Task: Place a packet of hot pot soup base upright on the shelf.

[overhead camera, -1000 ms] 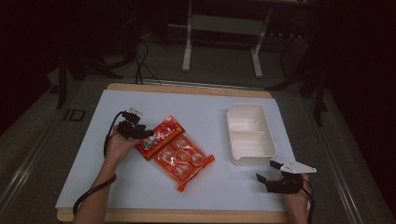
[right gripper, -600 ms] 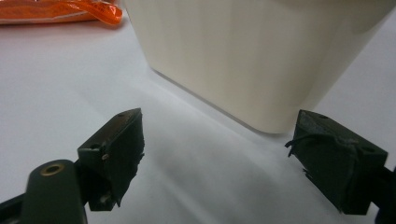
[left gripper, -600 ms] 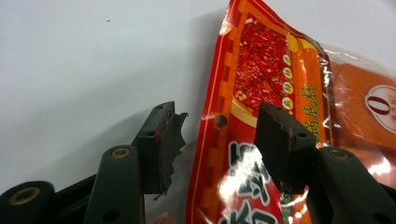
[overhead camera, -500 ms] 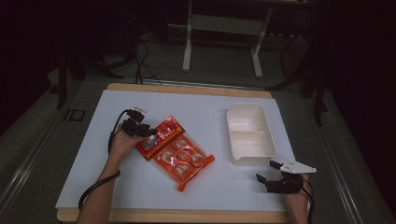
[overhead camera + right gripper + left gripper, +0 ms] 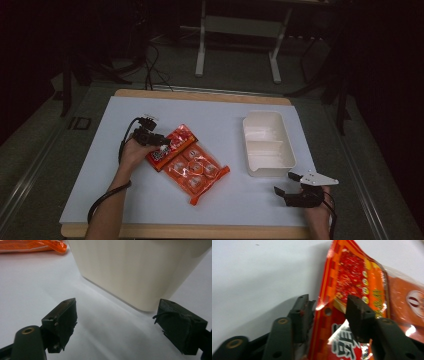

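Note:
An orange snack pack [image 5: 190,162] with several round pieces under clear film lies at the middle of the white table sheet. My left gripper [image 5: 158,142] is at the pack's upper-left header end. In the left gripper view the red and orange header [image 5: 352,277] sits between the two jaws of that gripper [image 5: 328,302], its edge curled up beside the left pad. The jaws have just been closing, and a gap still shows between the pads. My right gripper [image 5: 284,182] rests open near the table's front right, just in front of the white tray [image 5: 272,172].
The white two-compartment tray's near wall [image 5: 130,267] stands close ahead of the right gripper [image 5: 117,312], with the pack's corner [image 5: 50,246] farther left. A cable [image 5: 107,197] trails from the left hand. The wooden table edge [image 5: 200,232] runs along the front.
My left gripper has edged right onto the pack's header end and its jaws have narrowed around it. The right gripper and the tray have not moved.

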Demonstrator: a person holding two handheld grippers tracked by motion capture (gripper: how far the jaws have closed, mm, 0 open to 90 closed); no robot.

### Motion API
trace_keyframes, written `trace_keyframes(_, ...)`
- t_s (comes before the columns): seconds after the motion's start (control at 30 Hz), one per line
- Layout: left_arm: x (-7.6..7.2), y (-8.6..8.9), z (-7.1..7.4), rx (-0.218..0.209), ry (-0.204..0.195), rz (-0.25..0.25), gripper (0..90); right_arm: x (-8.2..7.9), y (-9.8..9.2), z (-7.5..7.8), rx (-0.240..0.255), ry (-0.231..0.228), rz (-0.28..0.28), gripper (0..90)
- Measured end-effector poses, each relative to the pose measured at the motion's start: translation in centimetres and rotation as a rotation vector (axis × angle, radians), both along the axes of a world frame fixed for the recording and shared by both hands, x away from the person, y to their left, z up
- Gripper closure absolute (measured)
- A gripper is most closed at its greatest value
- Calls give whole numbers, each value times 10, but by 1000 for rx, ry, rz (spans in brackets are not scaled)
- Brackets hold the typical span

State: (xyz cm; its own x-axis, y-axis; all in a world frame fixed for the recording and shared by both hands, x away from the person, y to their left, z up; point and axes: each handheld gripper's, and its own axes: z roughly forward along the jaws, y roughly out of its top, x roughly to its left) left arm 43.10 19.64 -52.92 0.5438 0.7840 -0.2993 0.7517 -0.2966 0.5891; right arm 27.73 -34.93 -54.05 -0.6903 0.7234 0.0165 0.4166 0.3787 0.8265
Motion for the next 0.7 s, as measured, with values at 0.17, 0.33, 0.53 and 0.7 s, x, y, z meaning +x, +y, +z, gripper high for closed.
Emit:
trace_keyframes(0.17,-8,7,7,-73,-33,13,624,0,0,0,-2,4,2,168)
trace_keyframes(0.33,-20,14,20,-151,-49,-42,664,0,1,0,-4,8,3,167)
trace_keyframes(0.53,-34,13,26,-151,-54,-106,670,0,1,0,-9,8,6,167)
trace_keyframes(0.7,-48,15,22,-145,-64,-116,663,0,1,0,-9,9,9,168)
